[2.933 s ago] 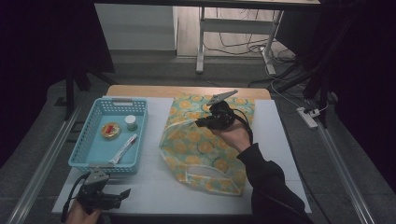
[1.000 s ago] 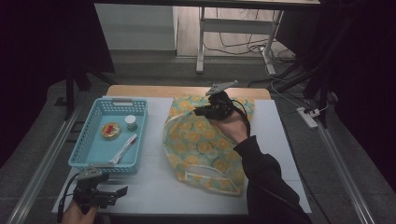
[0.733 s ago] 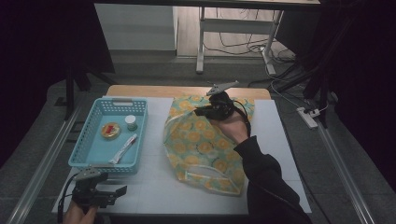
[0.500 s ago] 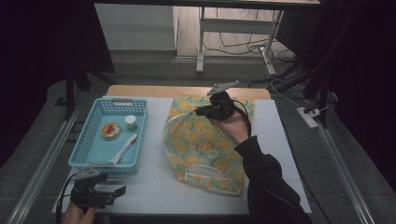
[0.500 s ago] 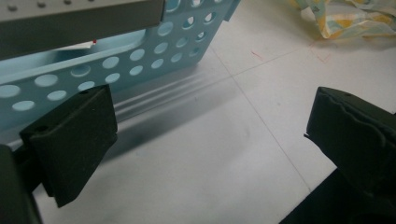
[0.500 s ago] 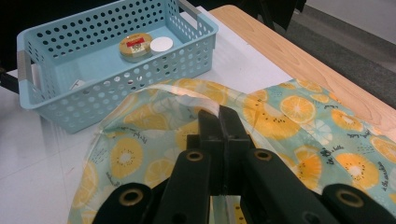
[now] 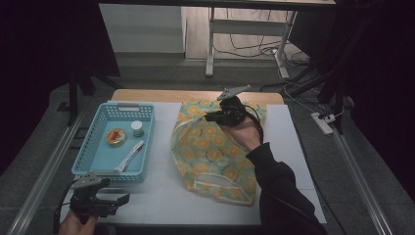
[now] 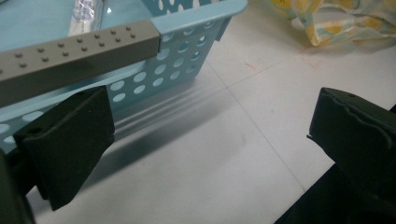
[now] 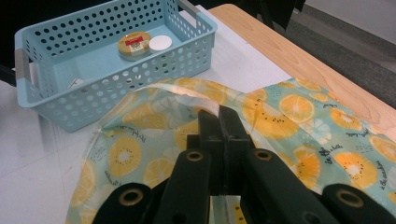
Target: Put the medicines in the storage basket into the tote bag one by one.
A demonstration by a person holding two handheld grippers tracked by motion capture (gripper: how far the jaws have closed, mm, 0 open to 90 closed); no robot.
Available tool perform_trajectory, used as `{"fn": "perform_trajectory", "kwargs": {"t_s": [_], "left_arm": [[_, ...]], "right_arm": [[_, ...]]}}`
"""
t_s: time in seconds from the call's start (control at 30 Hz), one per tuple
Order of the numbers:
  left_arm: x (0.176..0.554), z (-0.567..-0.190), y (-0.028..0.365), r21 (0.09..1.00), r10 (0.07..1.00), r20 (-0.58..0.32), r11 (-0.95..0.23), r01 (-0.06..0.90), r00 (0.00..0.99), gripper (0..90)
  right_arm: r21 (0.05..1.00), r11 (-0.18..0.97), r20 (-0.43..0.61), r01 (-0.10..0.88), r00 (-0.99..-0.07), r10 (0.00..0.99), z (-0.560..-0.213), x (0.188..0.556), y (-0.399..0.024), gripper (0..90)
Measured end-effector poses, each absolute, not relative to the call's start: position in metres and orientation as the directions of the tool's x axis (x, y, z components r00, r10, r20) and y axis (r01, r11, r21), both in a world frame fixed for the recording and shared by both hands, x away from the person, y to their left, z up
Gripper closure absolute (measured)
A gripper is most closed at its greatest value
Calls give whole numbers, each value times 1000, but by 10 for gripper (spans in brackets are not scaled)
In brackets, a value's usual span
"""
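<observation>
High view: a fruit-print bag (image 7: 215,152) lies across the middle of the white table (image 7: 161,200), stretching from the upper centre of the frame down to the lower centre, with a pale handle loop at its lower end. The right gripper (image 7: 215,116) sits over the bag's upper part, just above the middle of the frame, held by the right hand (image 7: 244,134), whose dark sleeve runs off toward the lower right. Its fingers are closed on the bag's upper edge. At left centre stands a light blue basket (image 7: 85,152) holding a small round tin (image 7: 116,136), a white-capped jar (image 7: 137,128) and a long clear packet (image 7: 129,155). The left gripper (image 7: 120,198) hovers at the lower left corner of the table, just below the basket, touching nothing.

Left gripper view: the 2 black fingers (image 8: 70,140) stand wide apart with bare table between them. The basket's perforated wall fills the upper left, and a corner of the bag shows at the upper right.

Right gripper view: the fingers (image 9: 219,126) are pressed together at the centre of the frame, pinching the bag's pale rim. The bag spreads to the right and lower left; the basket with the tin and jar sits in the upper left.
</observation>
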State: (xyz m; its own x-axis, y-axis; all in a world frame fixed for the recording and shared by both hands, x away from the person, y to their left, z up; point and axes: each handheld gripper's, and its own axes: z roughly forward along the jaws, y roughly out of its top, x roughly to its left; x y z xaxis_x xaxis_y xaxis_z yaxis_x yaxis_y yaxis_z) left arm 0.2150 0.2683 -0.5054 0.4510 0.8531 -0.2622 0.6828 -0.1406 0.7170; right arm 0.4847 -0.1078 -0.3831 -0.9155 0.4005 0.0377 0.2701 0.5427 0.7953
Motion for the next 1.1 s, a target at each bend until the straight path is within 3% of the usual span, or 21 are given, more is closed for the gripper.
{"fn": "perform_trajectory", "kwargs": {"t_s": [1.1], "left_arm": [[243,-472,279,733,877,-202,-159,662,435,0]], "right_arm": [[788,546,40,285,-908,417,-390,489,-112,900]]}}
